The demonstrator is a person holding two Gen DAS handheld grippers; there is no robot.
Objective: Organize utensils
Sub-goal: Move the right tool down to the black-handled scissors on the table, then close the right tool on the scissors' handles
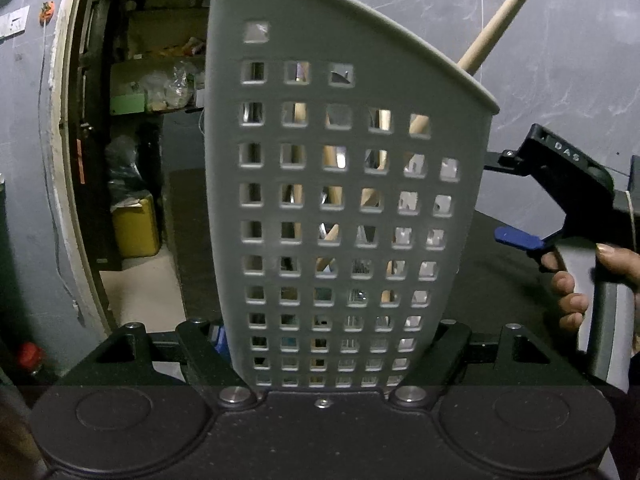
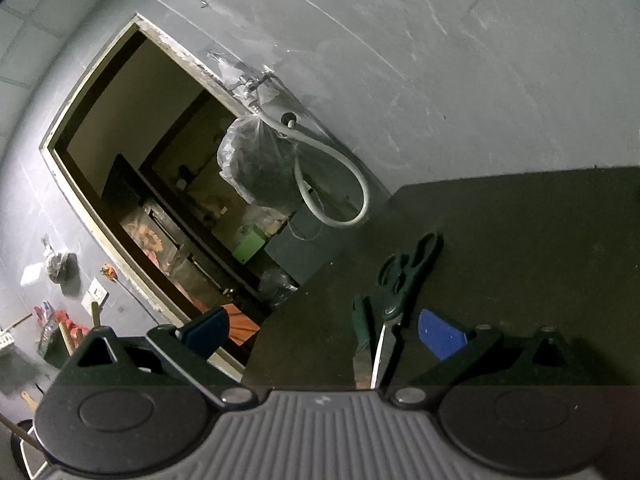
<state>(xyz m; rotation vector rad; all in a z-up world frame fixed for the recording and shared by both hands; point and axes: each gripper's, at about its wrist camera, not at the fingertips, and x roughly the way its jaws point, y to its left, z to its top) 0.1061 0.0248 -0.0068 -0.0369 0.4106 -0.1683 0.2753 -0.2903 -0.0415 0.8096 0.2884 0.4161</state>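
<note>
Left gripper (image 1: 324, 356) pinching a gray perforated utensil basket (image 1: 340, 184), jaws against its lower sides, wooden handles (image 1: 496, 24) standing inside. Right gripper (image 2: 324, 332) with jaws spread, empty. Scissors (image 2: 404, 280) and probably a knife (image 2: 362, 336) flat on the dark bench (image 2: 520, 240), near its left edge.

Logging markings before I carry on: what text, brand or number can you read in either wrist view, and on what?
"DAS": raised letters on the black body of the right gripper, as best it reads in the left wrist view.
Grey utensil basket: no text.
Scissors: none readable.
</note>
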